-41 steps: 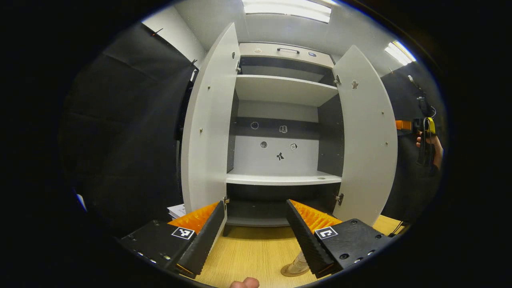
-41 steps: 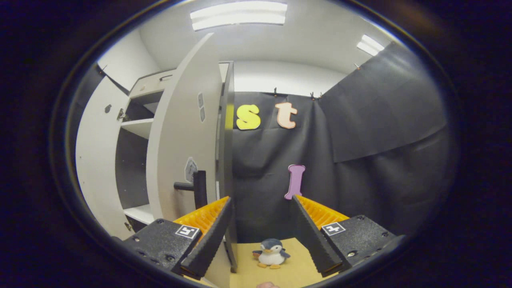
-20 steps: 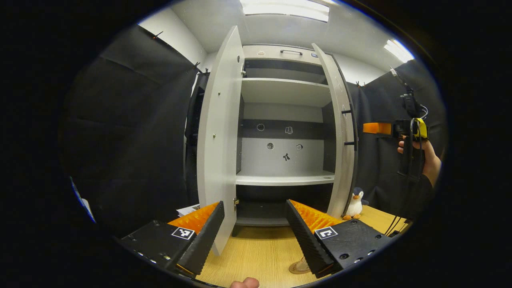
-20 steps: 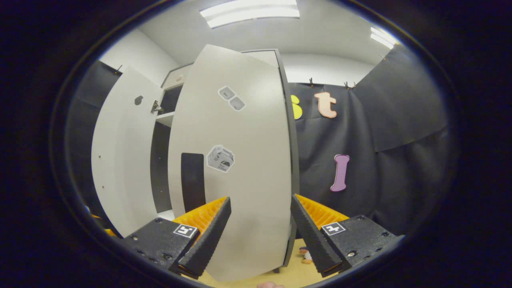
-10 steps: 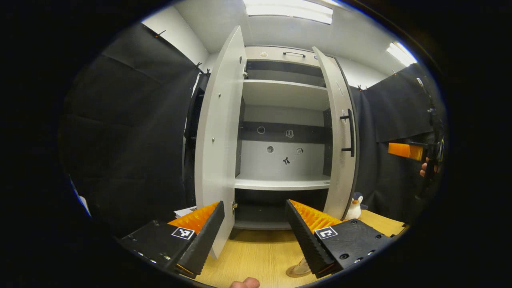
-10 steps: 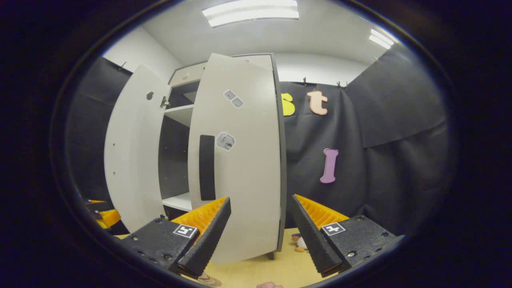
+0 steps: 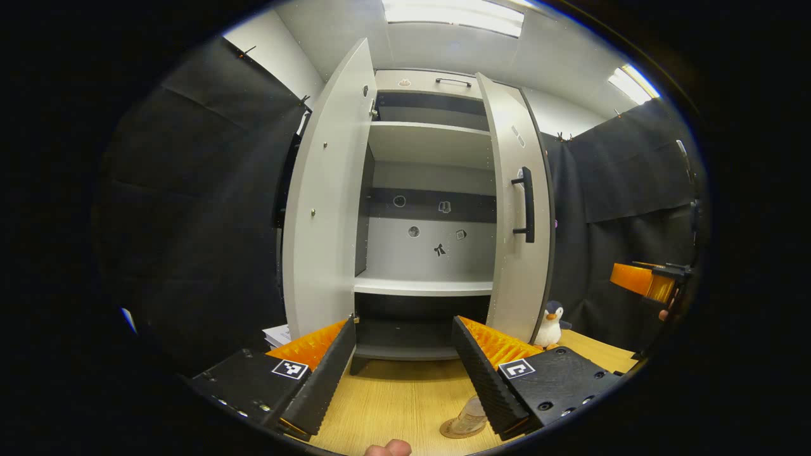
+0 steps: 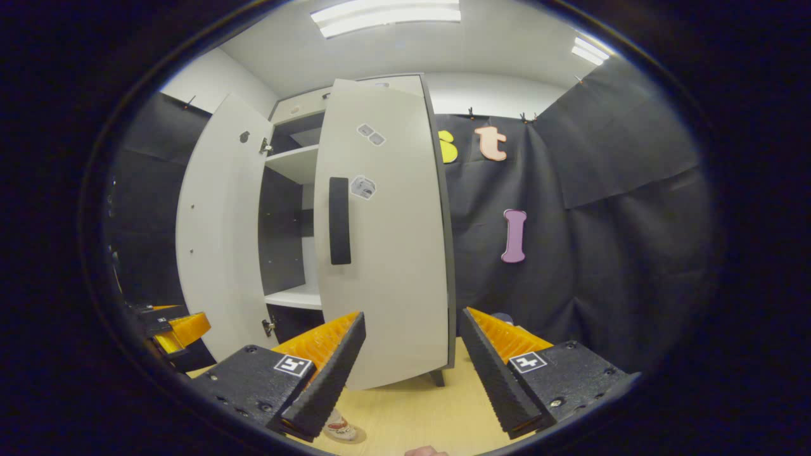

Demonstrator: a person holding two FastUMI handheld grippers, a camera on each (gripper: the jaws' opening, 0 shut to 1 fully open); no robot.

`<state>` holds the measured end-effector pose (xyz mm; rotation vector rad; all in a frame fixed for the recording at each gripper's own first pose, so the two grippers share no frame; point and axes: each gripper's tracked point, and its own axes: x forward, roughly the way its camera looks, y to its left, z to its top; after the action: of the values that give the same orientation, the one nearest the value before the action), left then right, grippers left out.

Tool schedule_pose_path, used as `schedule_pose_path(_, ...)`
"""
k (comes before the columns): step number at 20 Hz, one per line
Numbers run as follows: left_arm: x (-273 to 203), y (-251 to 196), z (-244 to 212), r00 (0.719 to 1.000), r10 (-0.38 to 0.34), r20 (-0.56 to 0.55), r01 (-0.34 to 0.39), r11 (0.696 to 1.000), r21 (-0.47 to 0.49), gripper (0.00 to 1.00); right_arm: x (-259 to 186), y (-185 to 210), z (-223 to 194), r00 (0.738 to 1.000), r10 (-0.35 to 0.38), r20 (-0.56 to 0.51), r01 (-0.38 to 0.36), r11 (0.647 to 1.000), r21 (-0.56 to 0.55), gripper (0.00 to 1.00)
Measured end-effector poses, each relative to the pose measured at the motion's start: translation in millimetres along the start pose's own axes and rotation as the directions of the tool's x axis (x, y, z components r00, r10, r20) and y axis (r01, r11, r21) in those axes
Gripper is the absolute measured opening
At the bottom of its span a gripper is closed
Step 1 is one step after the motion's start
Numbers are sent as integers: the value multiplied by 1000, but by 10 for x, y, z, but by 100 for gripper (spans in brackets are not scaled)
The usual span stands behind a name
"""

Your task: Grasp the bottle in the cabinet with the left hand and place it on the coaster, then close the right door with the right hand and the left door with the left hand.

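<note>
My left gripper (image 7: 402, 373) & right gripper (image 8: 412, 370): jaws wide, holding nothing. Bottle (image 7: 472, 415) stands on coaster (image 7: 453, 432) on table (image 7: 393, 399). Right door (image 8: 386, 240) part-shut; left door (image 7: 323, 209) open.

The right door (image 7: 516, 215) has swung from wide open two seconds ago to most of the way shut, its handle (image 7: 527, 204) now facing out. The right gripper (image 8: 412, 367) has pulled back from the door and now sits lower, seen at the far right edge of the left gripper view. A toy penguin (image 7: 550, 324) on the table, once hidden behind the door, now stands just right of it.
</note>
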<state>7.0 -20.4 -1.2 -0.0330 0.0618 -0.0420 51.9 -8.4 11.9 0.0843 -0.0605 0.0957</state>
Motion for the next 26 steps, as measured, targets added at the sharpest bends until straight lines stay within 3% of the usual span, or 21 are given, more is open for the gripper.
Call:
schedule_pose_path(4, -17, -47, 132, 1000, -3, 31, 5, 998, -65, 93, -89, 37, -81, 1000, 17, -12, -17, 1000, 3, 98)
schedule_pose_path(7, -51, 55, 652, 989, 3, 146, 20, 988, -156, 93, -105, 57, -16, 1000, 31, 1, -31, 999, 18, 98)
schedule_pose_path(11, -75, 684, 1235, 959, 127, 252, -82, 980, -182, 95, -96, 29, 20, 1000, 26, 5, -26, 999, 18, 98)
schedule_pose_path(12, -105, 848, 1351, 948, 160, 276, -111, 977, -183, 99, -101, 15, 22, 1000, 25, 4, -26, 1000, 18, 98)
schedule_pose_path(14, -140, 1196, 1553, 920, 227, 318, -175, 967, -184, 99, -103, -5, 14, 1000, 19, -1, -19, 1000, 14, 98)
schedule_pose_path(15, -124, 1382, 1570, 910, 266, 319, -215, 959, -185, 95, -108, -4, 20, 1000, 17, -1, -17, 1000, 15, 98)
schedule_pose_path(18, 76, 1952, 1535, 885, 366, 287, -329, 929, -169, 95, -118, 22, 22, 1000, 22, -1, -22, 999, 23, 98)
schedule_pose_path(19, 170, 2071, 1530, 880, 385, 277, -351, 921, -167, 99, -125, 29, 32, 1000, 24, -1, -24, 999, 24, 98)
schedule_pose_path(20, 265, 2177, 1496, 880, 395, 263, -363, 917, -162, 95, -128, 15, 34, 1000, 20, -1, -20, 1000, 23, 98)
schedule_pose_path(22, 427, 2329, 1409, 880, 416, 231, -388, 908, -155, 95, -130, -2, 51, 1000, 11, 2, -11, 1000, 22, 98)
schedule_pose_path(23, 473, 2386, 1394, 879, 421, 223, -395, 906, -155, 99, -122, 0, 60, 1000, 8, 3, -8, 1000, 22, 98)
schedule_pose_path(25, 492, 2449, 1404, 872, 430, 232, -407, 902, -144, 94, -120, -6, 84, 1000, 2, 8, -2, 1000, 23, 98)
schedule_pose_path(26, 523, 2455, 1384, 873, 430, 229, -409, 903, -134, 99, -109, -4, 88, 1000, 1, 9, -1, 1000, 23, 98)
